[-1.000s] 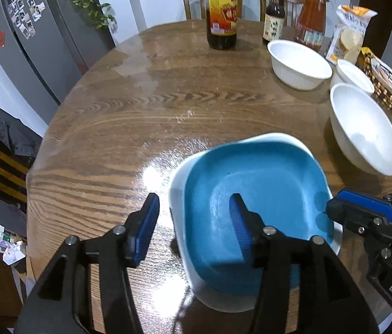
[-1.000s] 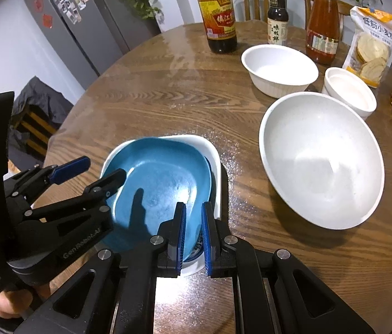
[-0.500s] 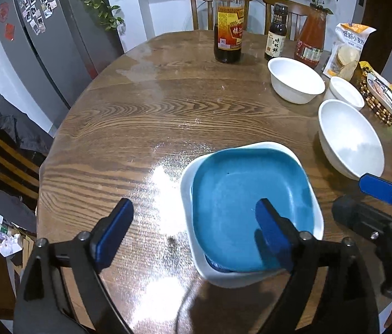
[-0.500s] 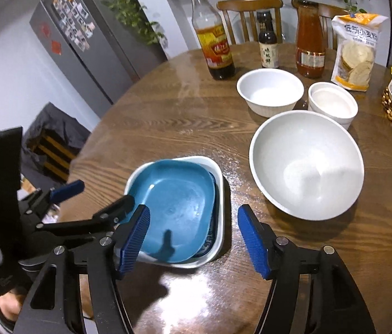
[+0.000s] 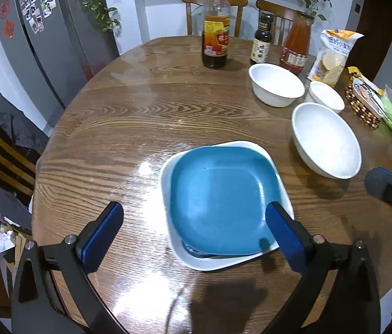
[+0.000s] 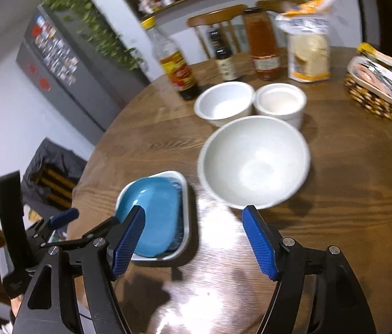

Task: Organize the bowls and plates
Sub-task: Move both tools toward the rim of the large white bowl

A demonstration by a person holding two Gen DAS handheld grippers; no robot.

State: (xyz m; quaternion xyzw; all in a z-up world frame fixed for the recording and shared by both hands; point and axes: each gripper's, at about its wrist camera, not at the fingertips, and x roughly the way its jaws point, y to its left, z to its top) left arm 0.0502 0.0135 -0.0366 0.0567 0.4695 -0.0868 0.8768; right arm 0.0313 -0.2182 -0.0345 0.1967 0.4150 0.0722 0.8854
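Sitting low and centre in the left wrist view, the blue square plate [image 5: 221,203] is nested in a white square plate [image 5: 218,263] on the round wooden counter [image 5: 140,128]. The left hand-held gripper [image 5: 193,231] is hanging over them with its jaws opening wide, pads clear of both plates and gripping nothing. The right hand-held gripper [image 6: 193,246] is also opening, empty, over bare counter in the lower middle of its blurred frame. The large white bowl [image 6: 254,164] is lying just above its fingers, with a medium white bowl [image 6: 223,103] and a small white bowl [image 6: 280,101] touching side by side beyond it. Sauce bottles [image 5: 214,27] are standing at the far edge, at the top of the frame.
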